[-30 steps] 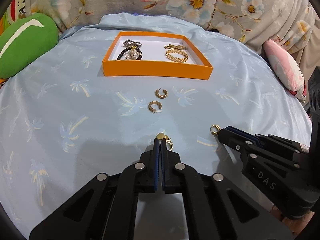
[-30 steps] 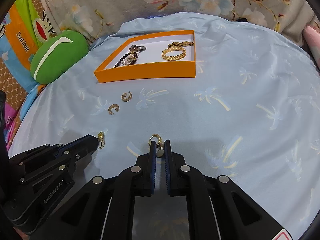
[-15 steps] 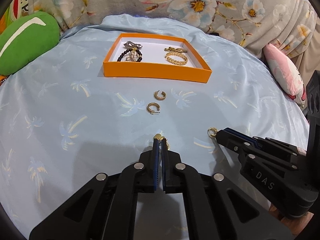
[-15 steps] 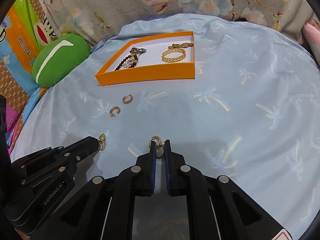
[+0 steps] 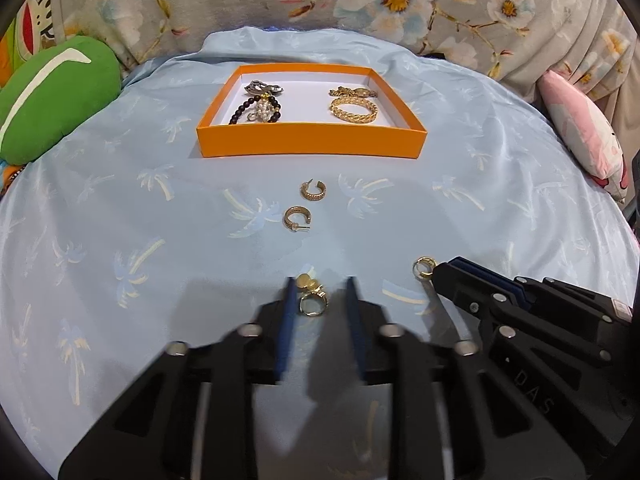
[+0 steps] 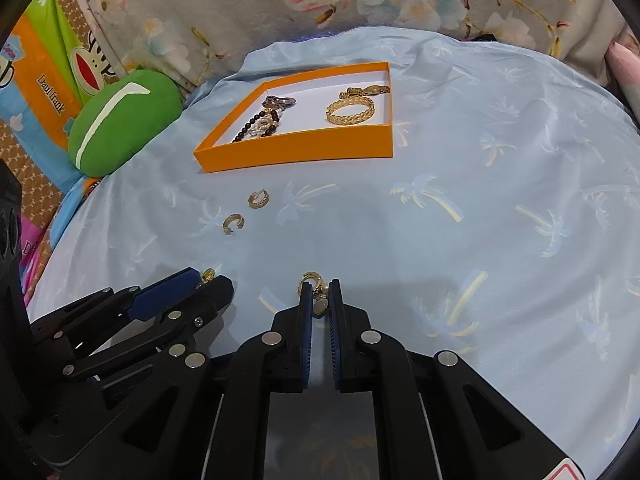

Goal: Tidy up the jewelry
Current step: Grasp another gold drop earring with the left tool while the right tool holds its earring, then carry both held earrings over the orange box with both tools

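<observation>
While bracelets already lie inside the orange box [image 5: 312, 146], the left wrist view shows two hoop earrings [image 5: 304, 204] loose on the cloth in front of the box, and the left gripper [image 5: 320, 300] opening, a gold drop earring [image 5: 311, 300] lying free between its spread jaws. From the right wrist view, the right gripper [image 6: 320, 304] is clamped on a second drop earring [image 6: 316, 292], well short of the box: four pieces left.

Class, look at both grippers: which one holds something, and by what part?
The right gripper grips a gold drop earring by its dangling pendant. The left gripper is opening; its earring lies free between the jaws.
</observation>
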{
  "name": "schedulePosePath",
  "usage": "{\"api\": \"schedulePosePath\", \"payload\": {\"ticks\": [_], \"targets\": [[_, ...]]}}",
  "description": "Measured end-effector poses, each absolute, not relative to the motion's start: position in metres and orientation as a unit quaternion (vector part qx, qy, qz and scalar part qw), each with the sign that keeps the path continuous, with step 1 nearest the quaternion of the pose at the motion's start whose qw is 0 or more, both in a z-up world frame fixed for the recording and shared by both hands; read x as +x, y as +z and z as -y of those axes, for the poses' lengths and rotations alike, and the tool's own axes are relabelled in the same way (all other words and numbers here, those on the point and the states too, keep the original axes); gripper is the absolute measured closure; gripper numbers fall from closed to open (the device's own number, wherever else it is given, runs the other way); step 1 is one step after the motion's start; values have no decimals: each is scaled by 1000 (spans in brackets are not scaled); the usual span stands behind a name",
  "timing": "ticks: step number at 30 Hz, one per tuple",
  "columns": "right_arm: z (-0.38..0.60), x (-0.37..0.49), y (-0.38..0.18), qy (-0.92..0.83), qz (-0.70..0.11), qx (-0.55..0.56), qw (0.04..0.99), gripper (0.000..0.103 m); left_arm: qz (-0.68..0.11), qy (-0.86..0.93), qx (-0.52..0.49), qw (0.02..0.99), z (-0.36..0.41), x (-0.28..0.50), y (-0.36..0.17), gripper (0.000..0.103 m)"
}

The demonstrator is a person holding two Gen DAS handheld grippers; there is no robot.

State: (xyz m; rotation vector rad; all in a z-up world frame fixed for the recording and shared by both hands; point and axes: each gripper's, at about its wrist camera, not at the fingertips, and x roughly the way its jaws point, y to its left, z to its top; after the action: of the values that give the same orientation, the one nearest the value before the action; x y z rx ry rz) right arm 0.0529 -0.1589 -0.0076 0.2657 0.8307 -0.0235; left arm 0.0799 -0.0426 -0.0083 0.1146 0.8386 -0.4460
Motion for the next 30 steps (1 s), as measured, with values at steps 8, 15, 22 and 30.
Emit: {"api": "schedulePosePath", "payload": {"ticks": [8,15,22,30], "targets": [[160,50,-5,-10,-394,132,909,96,-391,-218,41,893,38,76,-4,89],[161,52,3,-2,-387,132,912,96,-381,-222,34,897,33,77,11,89],[172,79,40,-3,-357,113,927,96,-338,-213,36,916,28,107,50,89],[181,140,62,-14,-333,88,939,96,-303,-187,24,934,33,174,77,89]]}}
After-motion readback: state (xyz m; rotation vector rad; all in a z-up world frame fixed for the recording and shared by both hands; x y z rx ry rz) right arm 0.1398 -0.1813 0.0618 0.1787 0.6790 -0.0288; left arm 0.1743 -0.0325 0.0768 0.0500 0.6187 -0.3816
